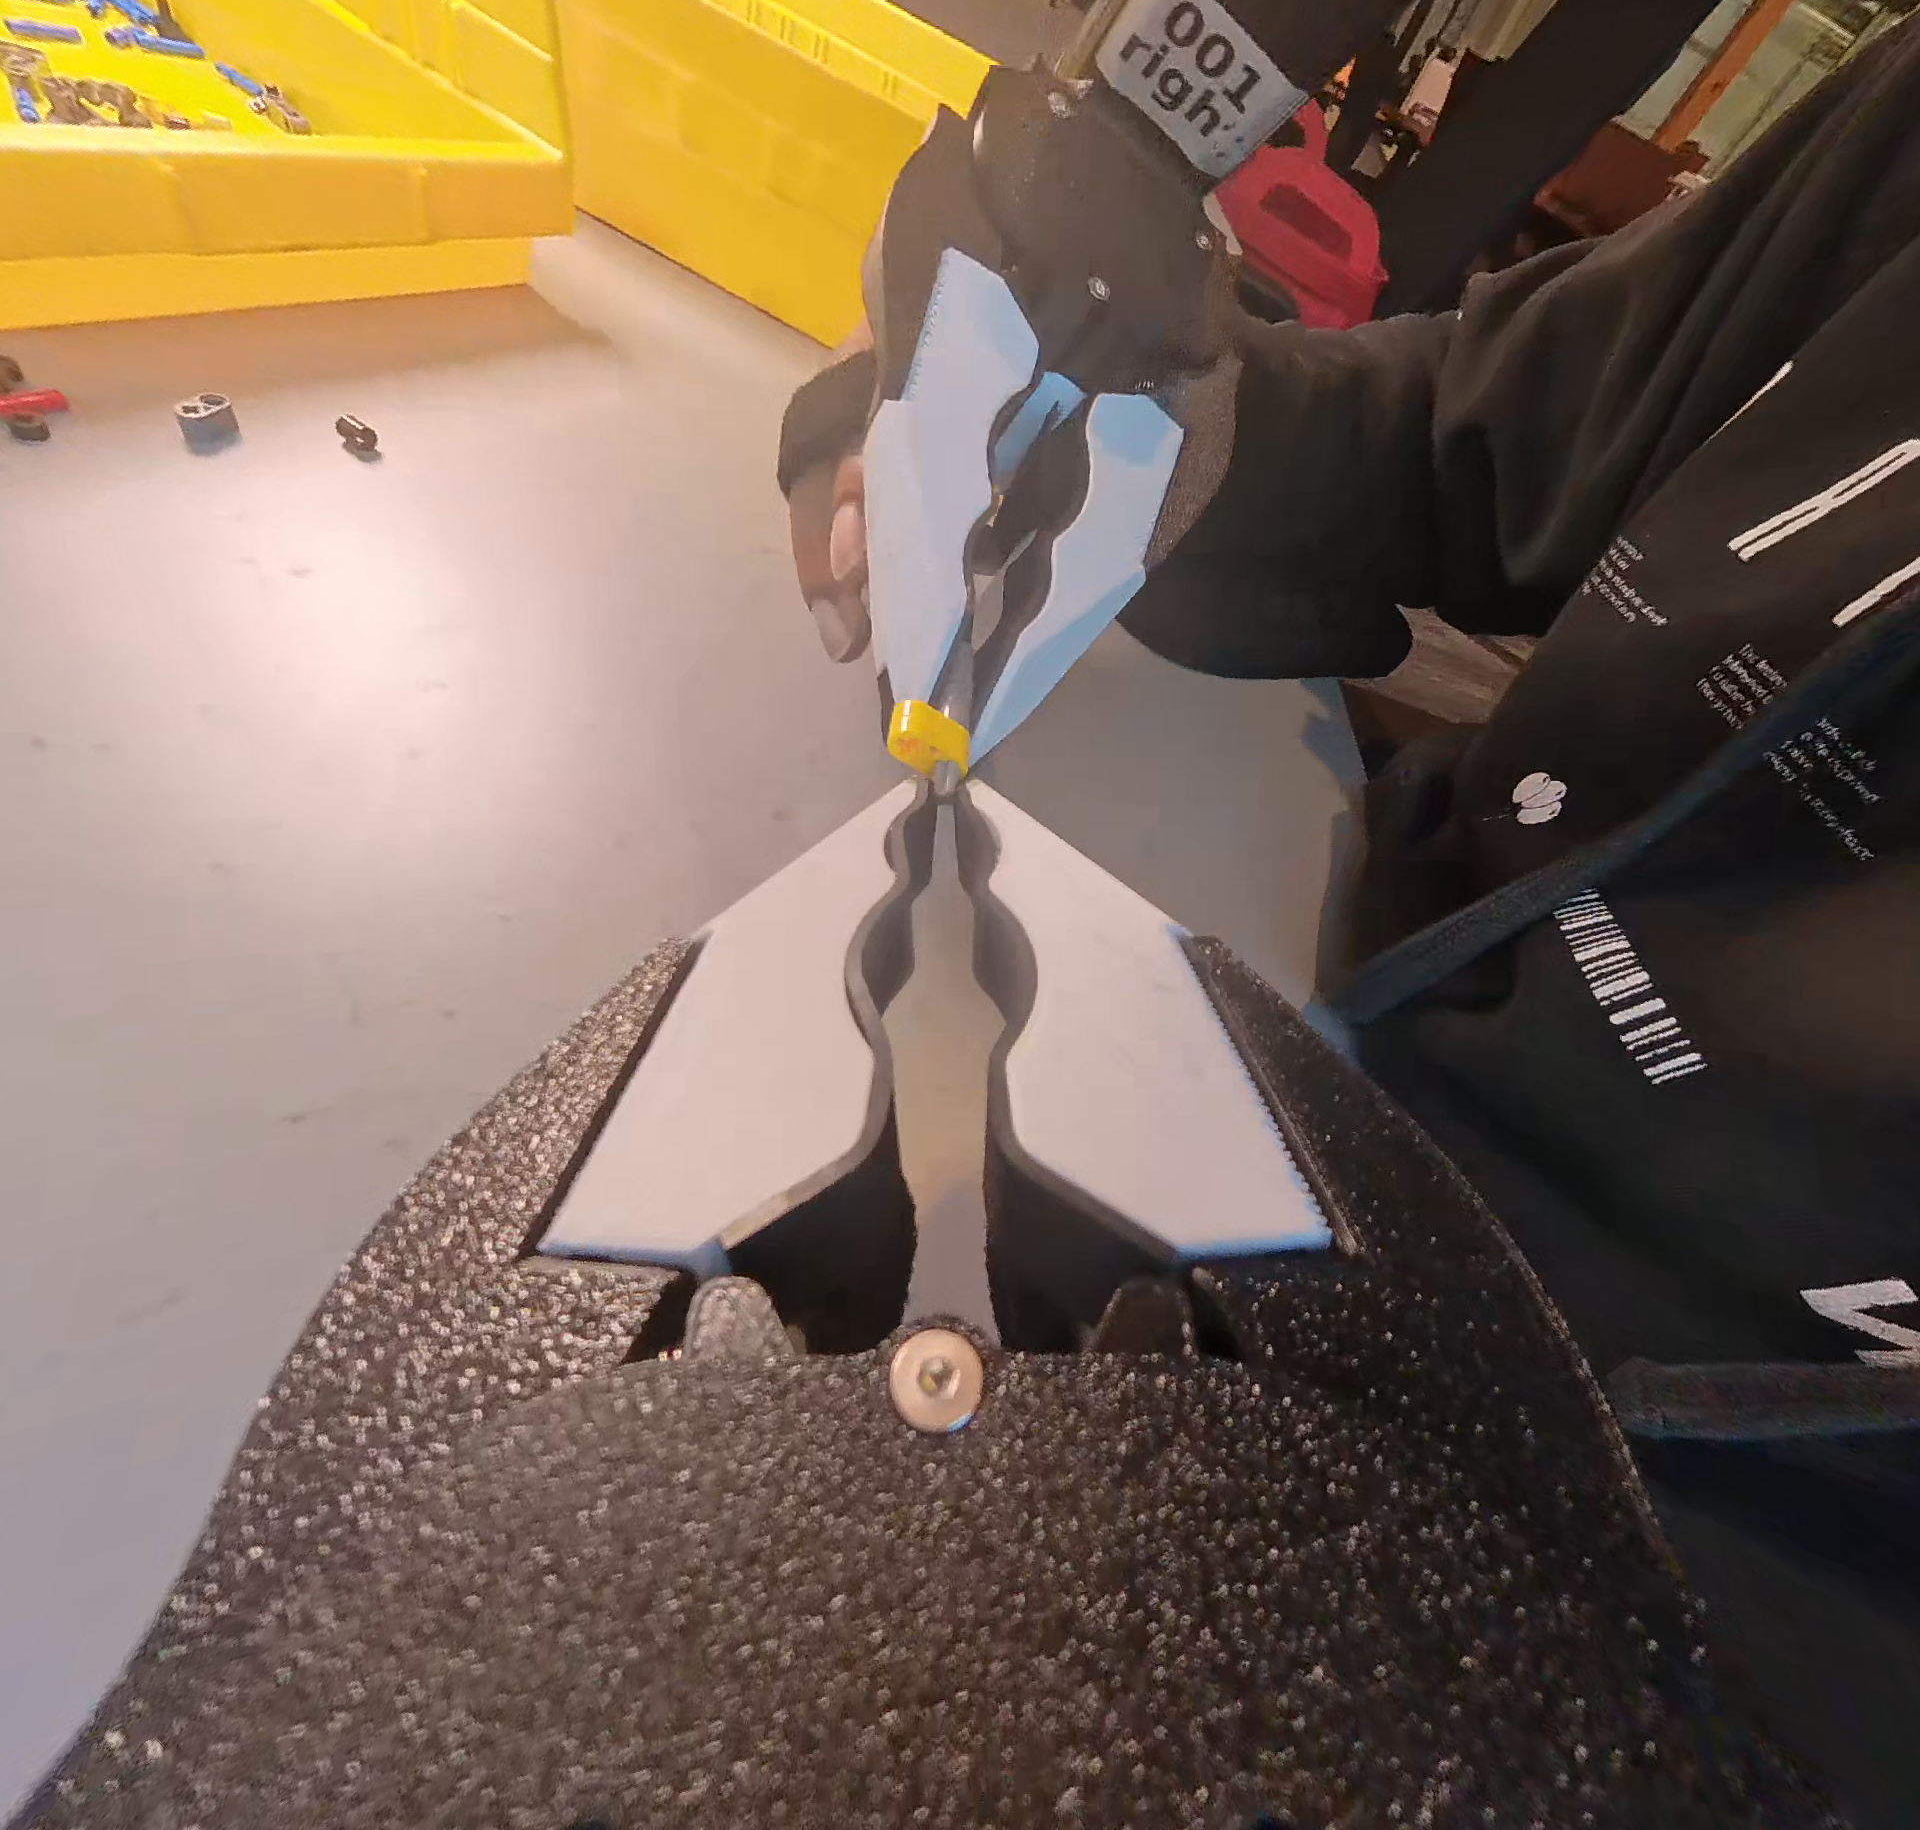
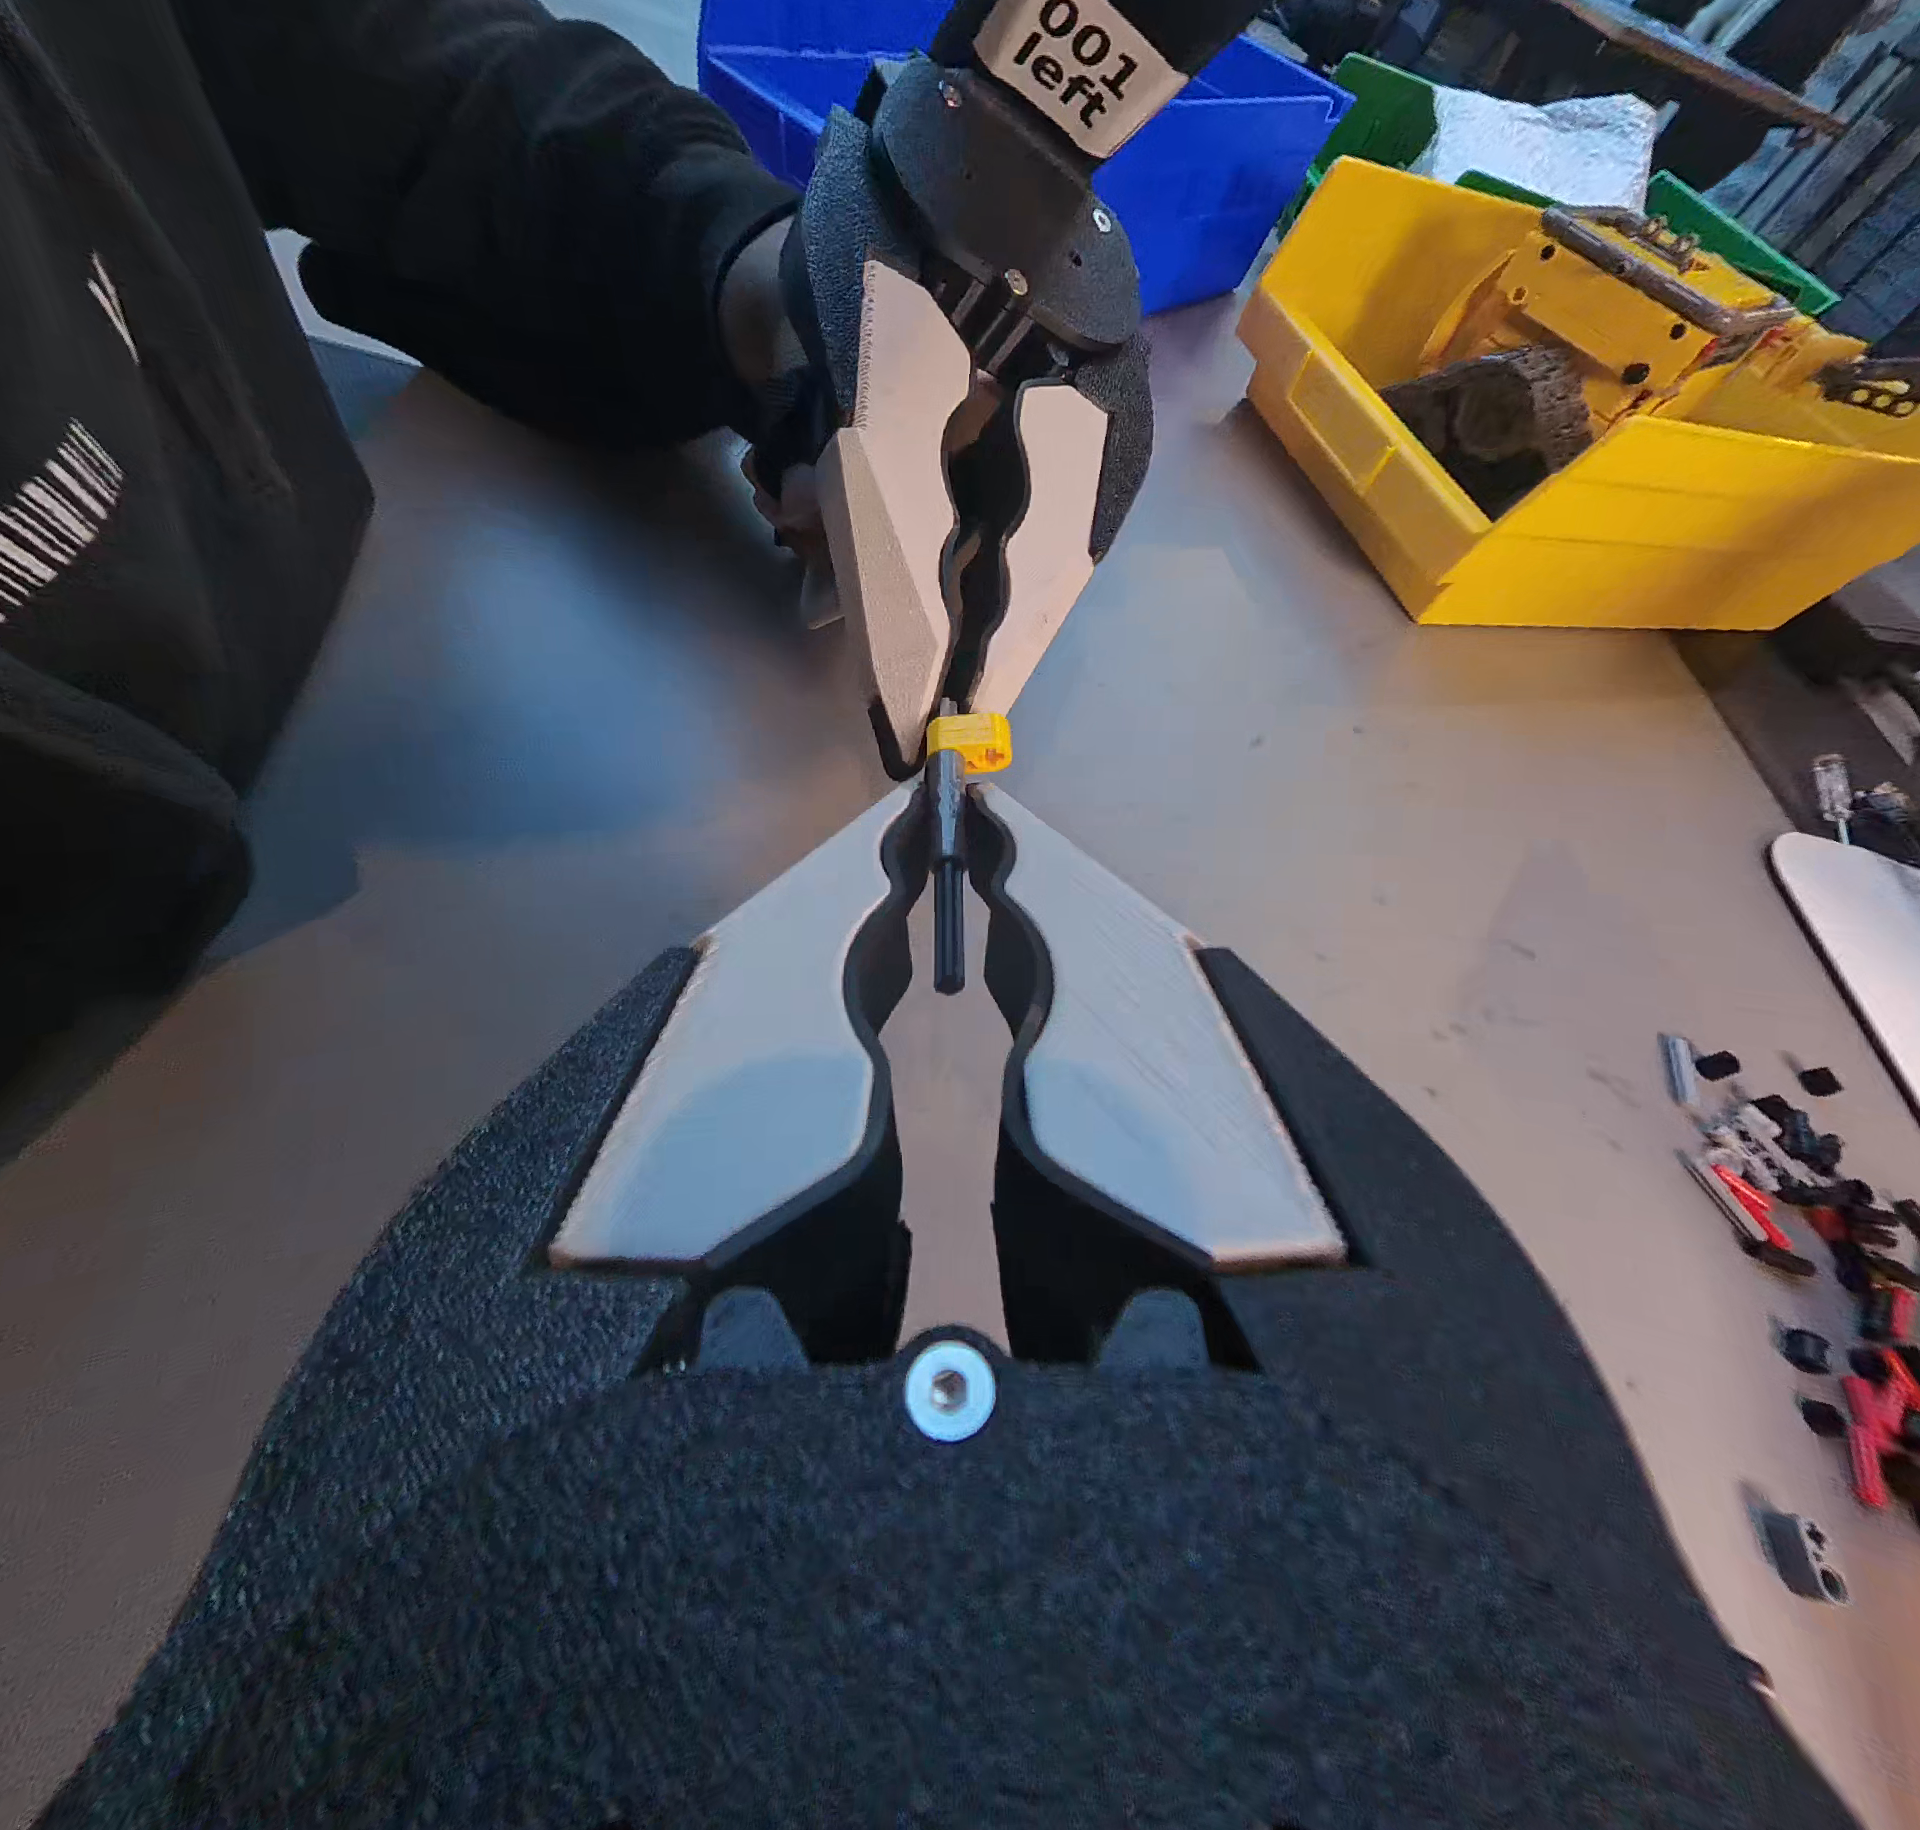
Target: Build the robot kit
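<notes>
A small yellow connector [image 1: 928, 736] sits on the end of a black axle [image 2: 948, 876], in mid-air above the grey table [image 1: 312, 741]. My right gripper [image 2: 948, 793] is shut on the axle, which lies back between its fingers. My left gripper [image 1: 940, 788] is shut at the connector, where the axle's end pokes through. The two grippers meet tip to tip. The right gripper shows in the left wrist view [image 1: 935, 715], and the left gripper in the right wrist view [image 2: 940, 731]. The connector also shows in the right wrist view [image 2: 971, 741]. Gloved hands in black sleeves hold both grippers.
Yellow trays [image 1: 312, 170] with small blue parts stand at the far left, with loose dark parts [image 1: 208, 421] in front of them. A blue bin [image 2: 831, 4], a yellow bin [image 2: 1558, 554] holding a tracked model, and a pile of black and red parts [image 2: 1818, 1261] lie to the right. Less than 4 cm separates the two grippers' tips.
</notes>
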The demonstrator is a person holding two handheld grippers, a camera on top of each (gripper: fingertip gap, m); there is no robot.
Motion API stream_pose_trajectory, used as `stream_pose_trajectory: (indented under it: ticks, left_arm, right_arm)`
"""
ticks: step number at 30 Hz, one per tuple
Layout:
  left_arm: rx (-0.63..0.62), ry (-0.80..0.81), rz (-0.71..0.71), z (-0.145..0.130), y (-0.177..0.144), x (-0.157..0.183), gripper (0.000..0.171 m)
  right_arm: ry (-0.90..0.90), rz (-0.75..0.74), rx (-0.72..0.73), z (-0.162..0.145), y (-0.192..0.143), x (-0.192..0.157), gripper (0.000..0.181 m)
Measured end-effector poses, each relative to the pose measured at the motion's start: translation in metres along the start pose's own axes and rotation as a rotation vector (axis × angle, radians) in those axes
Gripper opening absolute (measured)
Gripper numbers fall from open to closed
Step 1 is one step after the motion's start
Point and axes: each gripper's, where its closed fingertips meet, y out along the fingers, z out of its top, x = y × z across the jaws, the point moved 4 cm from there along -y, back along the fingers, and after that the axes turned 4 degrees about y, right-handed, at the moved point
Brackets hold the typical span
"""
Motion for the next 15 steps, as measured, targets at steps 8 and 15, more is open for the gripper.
stream_pose_trajectory:
  ticks: [8,15]
  left_arm:
    - [-0.025,0.033,0.038,-0.002,0.002,-0.002,0.003]
    - [-0.077,0.181,0.169,-0.004,-0.001,-0.010,0.011]
  right_arm:
    - [0.117,0.047,-0.038,-0.004,0.000,0.002,0.005]
    - [0.231,0.079,-0.189,-0.029,0.001,0.005,0.005]
